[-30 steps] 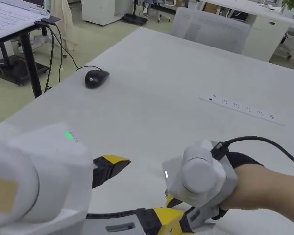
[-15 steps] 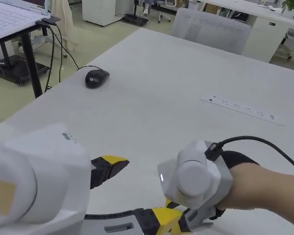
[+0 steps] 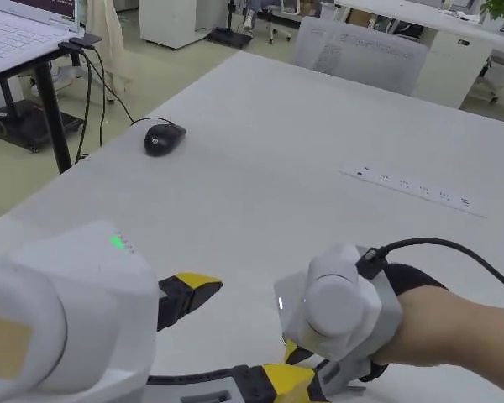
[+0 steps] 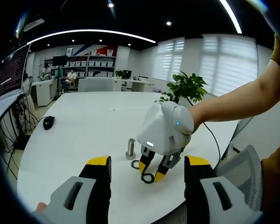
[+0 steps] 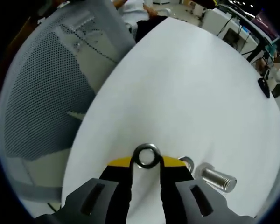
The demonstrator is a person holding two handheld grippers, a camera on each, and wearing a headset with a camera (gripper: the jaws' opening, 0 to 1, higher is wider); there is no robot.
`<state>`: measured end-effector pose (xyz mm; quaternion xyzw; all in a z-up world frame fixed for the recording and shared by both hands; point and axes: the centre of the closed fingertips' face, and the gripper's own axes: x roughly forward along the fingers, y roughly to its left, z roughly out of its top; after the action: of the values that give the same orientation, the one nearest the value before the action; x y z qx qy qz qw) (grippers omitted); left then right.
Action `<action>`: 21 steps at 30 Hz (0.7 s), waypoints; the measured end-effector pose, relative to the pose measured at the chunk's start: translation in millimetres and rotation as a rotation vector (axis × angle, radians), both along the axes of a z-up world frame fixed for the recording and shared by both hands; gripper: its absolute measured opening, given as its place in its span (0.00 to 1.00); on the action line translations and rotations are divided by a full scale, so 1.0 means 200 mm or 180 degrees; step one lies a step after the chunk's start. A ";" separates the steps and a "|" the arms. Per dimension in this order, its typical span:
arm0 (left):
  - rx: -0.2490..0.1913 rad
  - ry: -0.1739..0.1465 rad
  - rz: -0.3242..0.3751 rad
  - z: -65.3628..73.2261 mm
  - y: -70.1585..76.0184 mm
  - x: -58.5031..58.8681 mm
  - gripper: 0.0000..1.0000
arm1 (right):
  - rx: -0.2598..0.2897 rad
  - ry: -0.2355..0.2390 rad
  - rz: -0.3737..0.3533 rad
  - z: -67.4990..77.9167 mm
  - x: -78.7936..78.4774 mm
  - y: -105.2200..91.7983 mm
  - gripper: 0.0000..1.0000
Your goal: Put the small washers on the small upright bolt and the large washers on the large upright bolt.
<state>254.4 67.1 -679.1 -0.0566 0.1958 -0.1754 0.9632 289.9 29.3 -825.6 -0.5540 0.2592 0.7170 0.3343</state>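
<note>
1. Nearest to us, at the bottom of the left gripper view, the left gripper (image 4: 147, 164) has its fingers (image 4: 97, 186) spread wide apart with nothing between them.
2. Just ahead of it, the right gripper (image 5: 145, 163) is held in a hand (image 3: 441, 323). Its fingers (image 5: 119, 186) are pinched on the rim of a washer (image 5: 145, 155), whose hole faces that gripper's camera. We judge from this that the ring sits roughly level. In the left gripper view it sits at the fingertips, low over the worktop (image 4: 84, 121), and we cannot tell whether it touches.
3. The upright bolt (image 4: 130, 148) stands on the worktop just to the upper left of the held washer in the left gripper view, and to the lower right of the fingers in the right gripper view. Its long axis points straight up from the worktop. A second washer (image 4: 135, 164) lies flat at its foot, between the bolt and the fingers.
4. In our judgement the right gripper is the nearer one. The coming move needs the hole carried sideways over the bolt's top and then lowered along that axis. We cannot tell whether this is the small or the large bolt.
5. Farther off, in the head view, a mouse (image 3: 164, 138) lies at the upper left and a power strip (image 3: 412, 186) at the right.
</note>
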 end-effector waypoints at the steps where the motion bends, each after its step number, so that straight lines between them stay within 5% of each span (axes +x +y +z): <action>1: 0.0000 0.0002 0.0003 0.00 0.00 0.00 0.63 | -0.0001 -0.0010 0.0015 0.00 0.00 0.00 0.22; 10: 0.0007 0.0005 -0.0001 0.00 0.00 0.00 0.63 | -0.0009 0.0002 -0.0048 0.01 0.01 -0.03 0.22; 21: 0.0017 0.0016 -0.0023 -0.01 -0.01 0.00 0.63 | 0.0160 -0.0021 -0.0092 0.12 0.02 0.00 0.22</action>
<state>255.0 65.4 -680.3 -0.0538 0.1988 -0.1782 0.9622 294.8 29.1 -801.7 -0.5440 0.2480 0.7166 0.3593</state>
